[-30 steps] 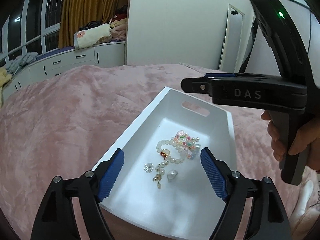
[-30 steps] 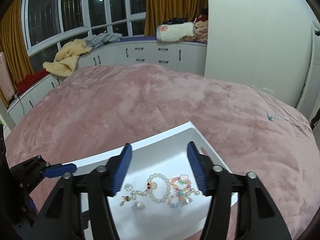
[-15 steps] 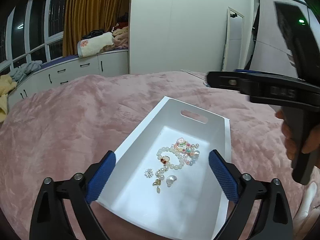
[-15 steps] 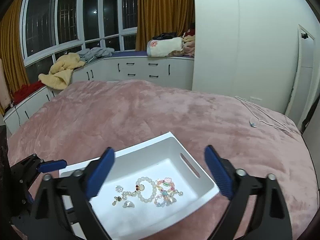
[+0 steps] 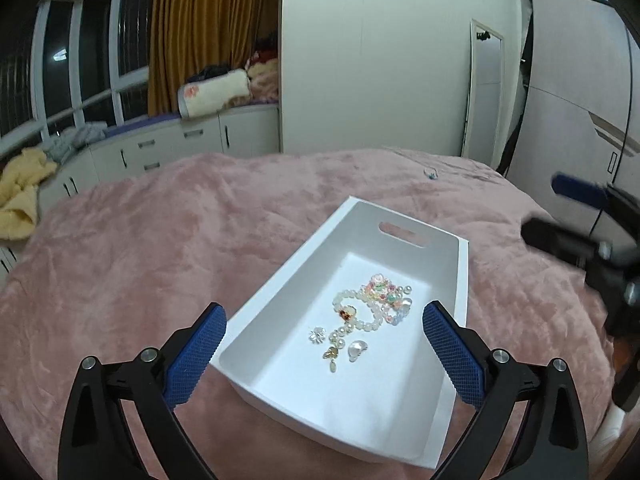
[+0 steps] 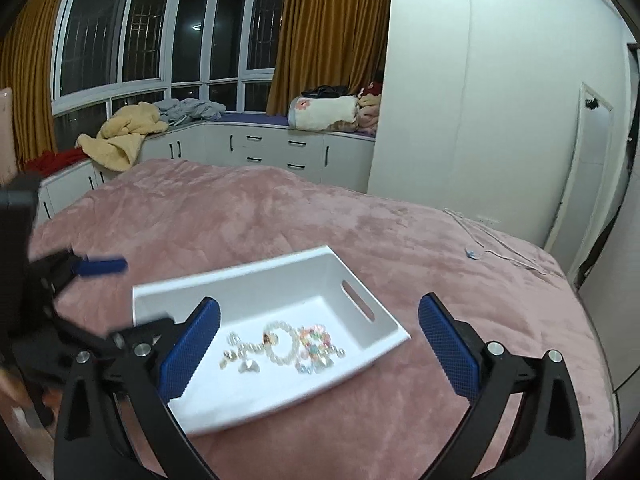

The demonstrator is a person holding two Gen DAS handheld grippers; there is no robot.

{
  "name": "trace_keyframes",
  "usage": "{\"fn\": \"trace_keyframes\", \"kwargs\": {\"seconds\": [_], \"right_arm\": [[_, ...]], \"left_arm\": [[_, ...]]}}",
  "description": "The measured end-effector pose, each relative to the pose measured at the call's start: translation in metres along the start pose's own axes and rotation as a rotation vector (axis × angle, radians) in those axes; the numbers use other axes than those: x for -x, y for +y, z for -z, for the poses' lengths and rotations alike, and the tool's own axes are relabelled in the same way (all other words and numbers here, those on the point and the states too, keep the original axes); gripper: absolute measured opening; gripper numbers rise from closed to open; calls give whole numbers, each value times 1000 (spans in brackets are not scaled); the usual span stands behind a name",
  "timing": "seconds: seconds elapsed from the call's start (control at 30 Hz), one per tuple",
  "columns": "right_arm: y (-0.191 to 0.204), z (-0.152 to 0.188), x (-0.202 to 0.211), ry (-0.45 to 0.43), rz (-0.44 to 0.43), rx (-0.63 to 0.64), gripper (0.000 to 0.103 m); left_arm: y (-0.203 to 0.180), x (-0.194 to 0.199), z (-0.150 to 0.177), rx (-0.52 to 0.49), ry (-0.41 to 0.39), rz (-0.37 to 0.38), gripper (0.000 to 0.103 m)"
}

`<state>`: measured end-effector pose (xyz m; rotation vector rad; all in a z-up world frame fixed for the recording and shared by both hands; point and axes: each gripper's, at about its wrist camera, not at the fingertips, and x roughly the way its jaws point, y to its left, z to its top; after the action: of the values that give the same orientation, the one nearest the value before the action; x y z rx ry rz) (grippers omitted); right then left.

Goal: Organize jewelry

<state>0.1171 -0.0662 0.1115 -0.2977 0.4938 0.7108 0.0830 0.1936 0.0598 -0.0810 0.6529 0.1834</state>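
While both grippers (image 5: 320,350) (image 6: 318,344) gape empty, the tray (image 5: 280,296) points its handle-slot end away.

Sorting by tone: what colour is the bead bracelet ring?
White, pearl-like, with one amber bead; clearest in the left wrist view.

The white tray (image 5: 460,276) stood open-topped at frame center, its walls fencing the jewelry cluster (image 5: 362,314) on four sides. Pink bedspread (image 5: 160,240) lay bare to its left. The right gripper (image 5: 576,216) crowded the right edge.
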Motion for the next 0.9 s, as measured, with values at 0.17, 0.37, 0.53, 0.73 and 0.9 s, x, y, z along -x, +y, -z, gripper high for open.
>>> {"fn": "trace_keyframes", "kwargs": {"seconds": [0.17,0.37,0.53,0.73,0.9], "right_arm": [[2,29,4,28,14,-28,98],[14,54,11,0,85,-4,98],[25,73,14,-13,82,-26,98],[41,91,7,20,48,-17,98],[41,100,4,23,48,-33,98]], "left_arm": [[1,19,9,18,-54,-7,100],[0,25,30,68,-68,-25,100],[-11,24,48,55,-94,-49,100],[-10,18,55,85,-96,-30,100],[-11,5,63,51,-60,-58,100]]}}
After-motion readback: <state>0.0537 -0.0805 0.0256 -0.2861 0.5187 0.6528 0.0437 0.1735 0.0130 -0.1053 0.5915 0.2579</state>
